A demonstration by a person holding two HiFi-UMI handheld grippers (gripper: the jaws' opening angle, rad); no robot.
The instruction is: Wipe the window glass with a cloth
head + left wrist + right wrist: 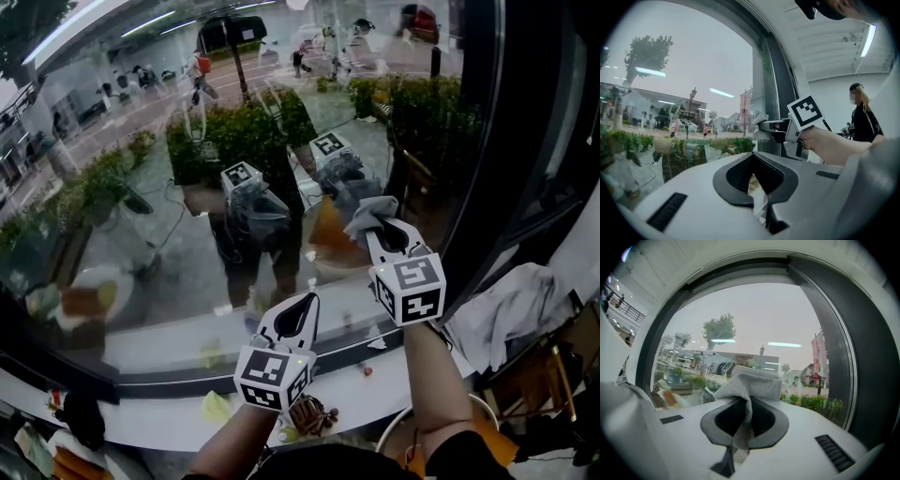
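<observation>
The right gripper [379, 228] is pinching a grey cloth [750, 380] between jaws that are closed tight on it; one fold is bunching over the tips and a strand is hanging down through the jaw opening. It is holding the cloth up against the glass [141, 187], close to the dark frame [487, 159] at the pane's right edge; whether the cloth is actually touching the pane cannot be told. The left gripper [305, 305] is hovering lower and to the left, above the white sill [169, 342], with its jaws together and nothing between them. Both grippers are reflecting in the glass, and green bushes [244, 131] are showing outside.
</observation>
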